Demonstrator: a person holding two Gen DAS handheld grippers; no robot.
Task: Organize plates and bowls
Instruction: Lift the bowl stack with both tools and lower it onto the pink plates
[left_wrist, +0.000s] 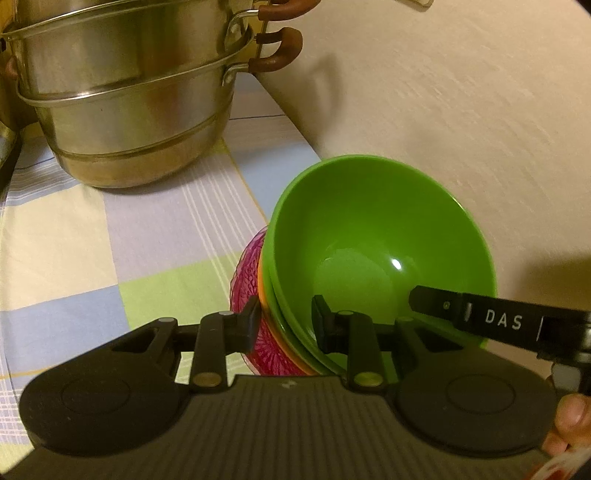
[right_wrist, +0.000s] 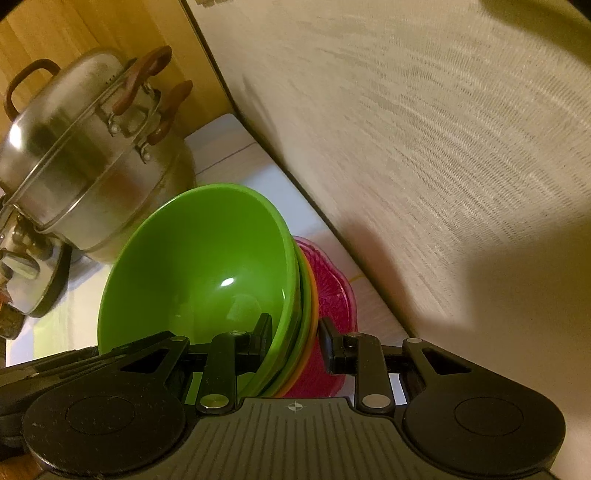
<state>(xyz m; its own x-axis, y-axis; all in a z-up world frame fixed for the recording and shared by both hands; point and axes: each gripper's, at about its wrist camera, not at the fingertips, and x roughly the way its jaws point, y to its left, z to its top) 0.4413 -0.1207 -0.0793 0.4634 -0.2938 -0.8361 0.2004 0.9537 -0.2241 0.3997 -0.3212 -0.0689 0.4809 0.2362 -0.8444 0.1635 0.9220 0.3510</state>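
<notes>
A nested stack of bowls is tilted above the checked cloth: a green bowl (left_wrist: 376, 236) on top, another green and an orange one under it, a pink patterned glass bowl (left_wrist: 255, 291) at the bottom. My left gripper (left_wrist: 284, 325) is shut on the stack's rim, one finger inside the green bowl, one against the pink bowl. My right gripper (right_wrist: 295, 341) is shut on the opposite rim of the same stack: the green bowl (right_wrist: 199, 266) and the pink bowl (right_wrist: 332, 295). The right gripper's finger (left_wrist: 480, 317) shows in the left wrist view.
A stacked steel steamer pot (left_wrist: 125, 107) with brown handles stands at the back left on the checked cloth (left_wrist: 110, 236); it also shows in the right wrist view (right_wrist: 85, 158). A beige wall (left_wrist: 461, 110) runs close along the right of the bowls.
</notes>
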